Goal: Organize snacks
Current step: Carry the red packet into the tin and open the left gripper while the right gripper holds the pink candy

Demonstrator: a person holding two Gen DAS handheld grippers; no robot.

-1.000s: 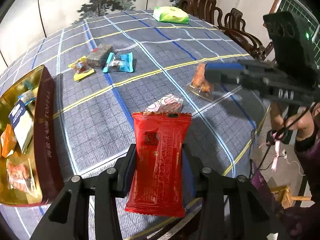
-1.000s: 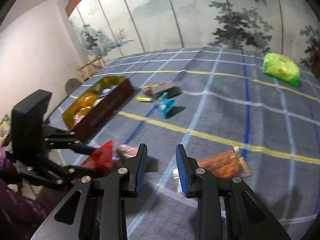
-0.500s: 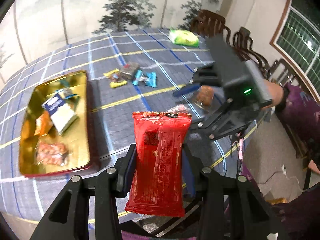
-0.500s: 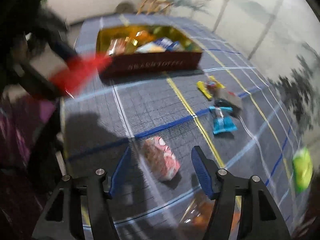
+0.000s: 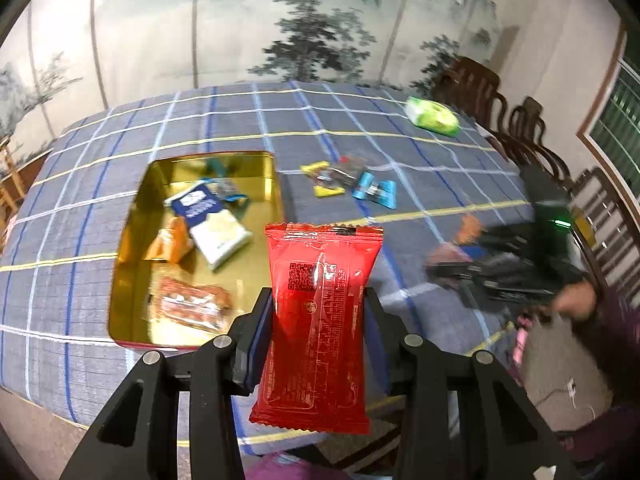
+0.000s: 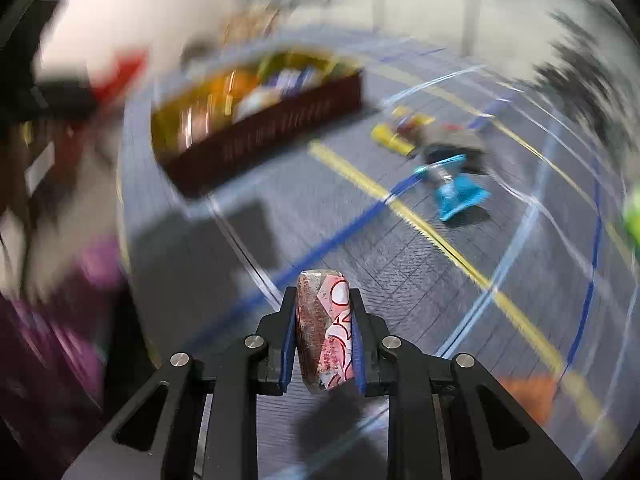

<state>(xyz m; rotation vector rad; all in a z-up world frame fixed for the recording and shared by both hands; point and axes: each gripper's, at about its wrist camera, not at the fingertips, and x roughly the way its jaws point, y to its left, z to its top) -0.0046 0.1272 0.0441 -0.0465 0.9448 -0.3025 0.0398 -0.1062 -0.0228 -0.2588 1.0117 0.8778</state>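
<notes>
My left gripper (image 5: pixel 320 332) is shut on a red snack packet (image 5: pixel 320 312), held upright above the table's near edge, just right of the gold tin (image 5: pixel 132 240), which holds several snacks. My right gripper (image 6: pixel 324 336) is shut on a pink-and-white wrapped snack (image 6: pixel 326 332), lifted off the blue checked tablecloth (image 6: pixel 360 240); it shows blurred in the left wrist view (image 5: pixel 460 268). The tin also shows in the right wrist view (image 6: pixel 272 136), blurred, far left.
Loose on the cloth: a yellow snack (image 5: pixel 324 178), a dark packet (image 5: pixel 348 168), a blue packet (image 5: pixel 376 192), an orange packet (image 5: pixel 468 228) and a green pack (image 5: pixel 432 116) at the far right. Wooden chairs (image 5: pixel 520 132) stand along the right edge.
My right gripper has closed on the pink-and-white snack and lifted it off the cloth. My left gripper has swung left with the red packet, bringing the tin nearer.
</notes>
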